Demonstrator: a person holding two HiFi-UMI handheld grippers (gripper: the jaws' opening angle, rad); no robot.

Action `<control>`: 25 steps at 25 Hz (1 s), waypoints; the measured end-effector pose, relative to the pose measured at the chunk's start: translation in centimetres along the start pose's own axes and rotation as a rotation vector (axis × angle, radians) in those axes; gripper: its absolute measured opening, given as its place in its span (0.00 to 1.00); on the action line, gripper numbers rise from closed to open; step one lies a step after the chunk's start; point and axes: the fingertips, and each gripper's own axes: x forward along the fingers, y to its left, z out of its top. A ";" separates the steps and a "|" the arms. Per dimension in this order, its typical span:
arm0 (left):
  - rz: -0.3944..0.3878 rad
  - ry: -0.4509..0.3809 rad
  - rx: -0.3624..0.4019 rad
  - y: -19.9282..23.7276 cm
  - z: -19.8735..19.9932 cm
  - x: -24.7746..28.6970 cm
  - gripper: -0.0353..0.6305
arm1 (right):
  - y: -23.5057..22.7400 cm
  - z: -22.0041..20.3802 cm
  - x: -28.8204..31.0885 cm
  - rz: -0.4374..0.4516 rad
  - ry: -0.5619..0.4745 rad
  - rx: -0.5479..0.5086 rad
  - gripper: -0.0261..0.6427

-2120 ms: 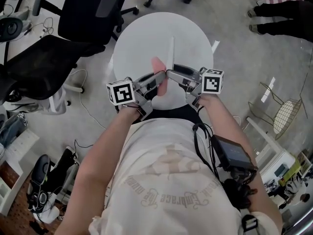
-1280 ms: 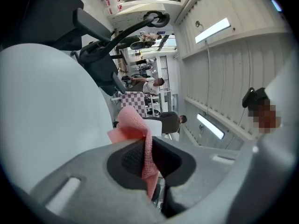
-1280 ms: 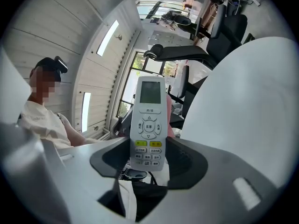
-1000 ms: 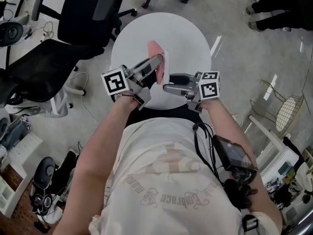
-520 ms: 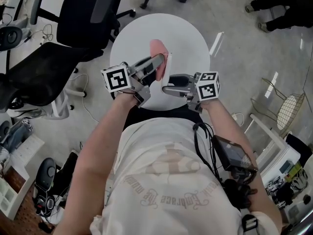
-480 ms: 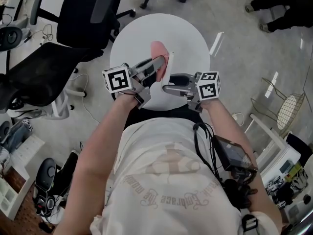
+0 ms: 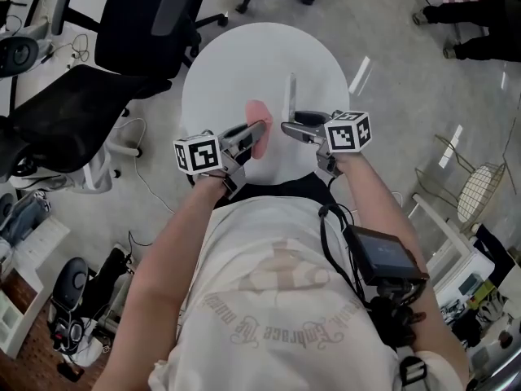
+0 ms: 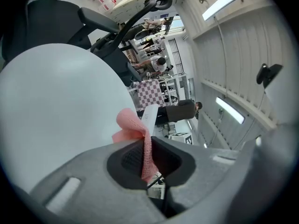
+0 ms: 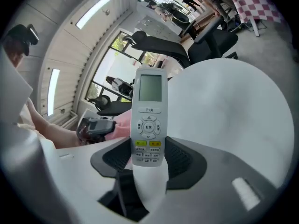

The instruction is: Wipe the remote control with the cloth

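A person stands over a round white desk (image 7: 244, 55) with a tool in each hand, both held above the near half of the desk top.

The left tool (image 7: 256, 127) is pressed together on a pink cloth (image 7: 260, 111). In the left gripper view, the left tool (image 8: 145, 158) has its dark pads closed on a thin fold of the cloth (image 8: 133, 127). The rest of the cloth bunches up loosely past the tips. Beyond it, a white edge of the remote control (image 8: 149, 115) shows against the room.

The right tool (image 7: 289, 125) is pinching the remote control (image 7: 291, 96) by its lower end. In the right gripper view, the right tool (image 9: 148, 160) has its pads set fairly wide, one against each long side of the remote control (image 9: 149, 120). They grip it at the bottom rows of small buttons. The remote stands up out of the jaws with its button face and its pale screen toward the camera, clear of the desk (image 9: 233, 111) behind it.

The two tools point toward each other. From the right gripper view, the left tool (image 9: 96, 129) and the cloth (image 9: 122, 125) sit just beside the remote on its left. From above, the cloth seems to hang a little apart from the remote rather than touching it, though the remote shows there only as a thin sliver.

A black office chair (image 7: 138, 23) stands on the floor beyond the desk to the left.
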 end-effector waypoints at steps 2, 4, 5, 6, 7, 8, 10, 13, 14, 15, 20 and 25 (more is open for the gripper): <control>0.025 -0.013 0.000 0.5 -0.2 -0.3 0.09 | -1.8 -0.2 0.1 -0.082 0.060 -0.026 0.39; 0.048 -0.033 -0.002 1.1 -0.3 -0.7 0.09 | -3.2 -0.3 0.3 -0.155 0.124 -0.067 0.39; 0.058 -0.045 -0.003 1.4 -0.3 -0.9 0.09 | -3.9 -0.3 0.5 -0.191 0.156 -0.094 0.39; 0.064 -0.055 -0.005 1.5 -0.3 -1.1 0.09 | -4.5 -0.2 0.6 -0.228 0.190 -0.124 0.39; 0.068 -0.064 -0.007 1.6 -0.2 -1.2 0.09 | -5.0 -0.1 0.7 -0.267 0.225 -0.160 0.39; 0.069 -0.073 -0.010 1.5 -0.2 -1.3 0.09 | -5.4 0.0 0.8 -0.306 0.262 -0.203 0.39; 0.073 -0.090 -0.013 1.3 -0.2 -1.5 0.09 | -6.2 0.1 1.0 -0.377 0.338 -0.307 0.39; 0.090 -0.117 -0.019 1.3 -0.5 -2.0 0.09 | -6.8 0.2 1.4 -0.447 0.425 -0.448 0.39; 0.095 -0.125 -0.021 1.3 -0.7 -2.1 0.09 | -7.0 0.2 1.5 -0.463 0.443 -0.480 0.39; 0.098 -0.133 -0.023 1.3 -0.7 -2.3 0.09 | -7.2 0.2 1.5 -0.478 0.457 -0.507 0.39; 0.127 -0.174 -0.032 1.2 -0.9 -3.6 0.09 | -7.6 0.8 2.0 -0.567 0.519 -0.688 0.39; 0.181 -0.227 -0.015 0.8 -1.3 -4.9 0.09 | -8.0 0.4 2.4 -0.600 0.605 -0.813 0.39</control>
